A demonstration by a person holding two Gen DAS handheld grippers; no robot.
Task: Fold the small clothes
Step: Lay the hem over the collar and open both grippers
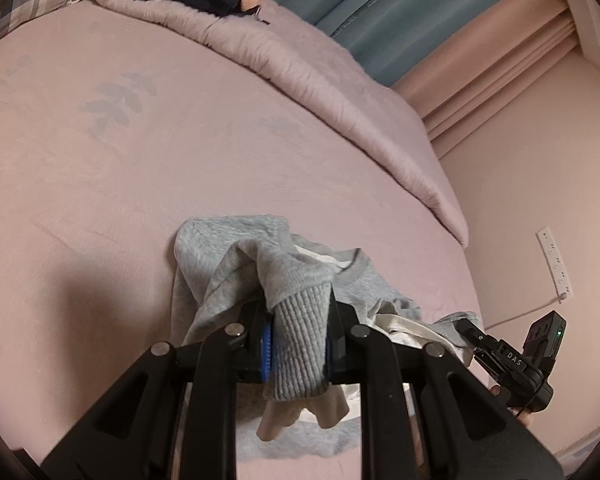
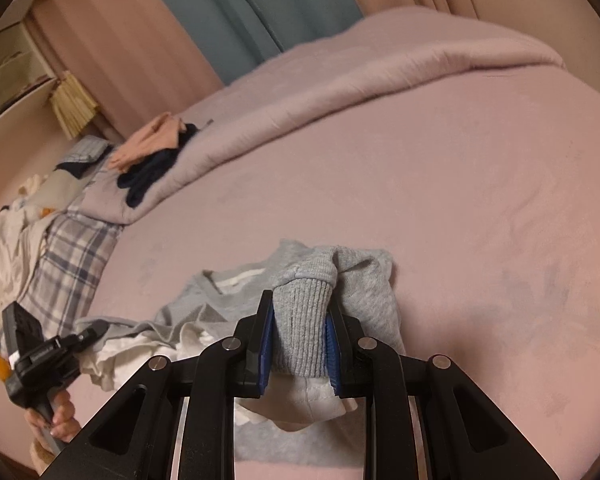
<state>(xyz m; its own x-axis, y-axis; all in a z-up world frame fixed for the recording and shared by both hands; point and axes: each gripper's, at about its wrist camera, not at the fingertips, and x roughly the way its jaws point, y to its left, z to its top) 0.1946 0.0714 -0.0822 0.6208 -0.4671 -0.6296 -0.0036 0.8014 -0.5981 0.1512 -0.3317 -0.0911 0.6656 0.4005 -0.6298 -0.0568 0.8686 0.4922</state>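
**Both cuffs gripped, sweatshirt mid-fold**

Left wrist view: left gripper [image 1: 298, 336] fingers clamp a ribbed cuff of the grey sweatshirt [image 1: 220, 256], which lies on the bed [image 1: 100, 160] toward 12 o'clock.

Right wrist view: right gripper [image 2: 300, 344] pinches the other cuff. Carry both level, keeping the cloth taut.

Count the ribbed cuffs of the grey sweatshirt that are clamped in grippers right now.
2. One ribbed cuff sits between the left gripper pads; the other cuff is pinched in the right gripper. The grey sweatshirt is bunched on the pink bed between them.
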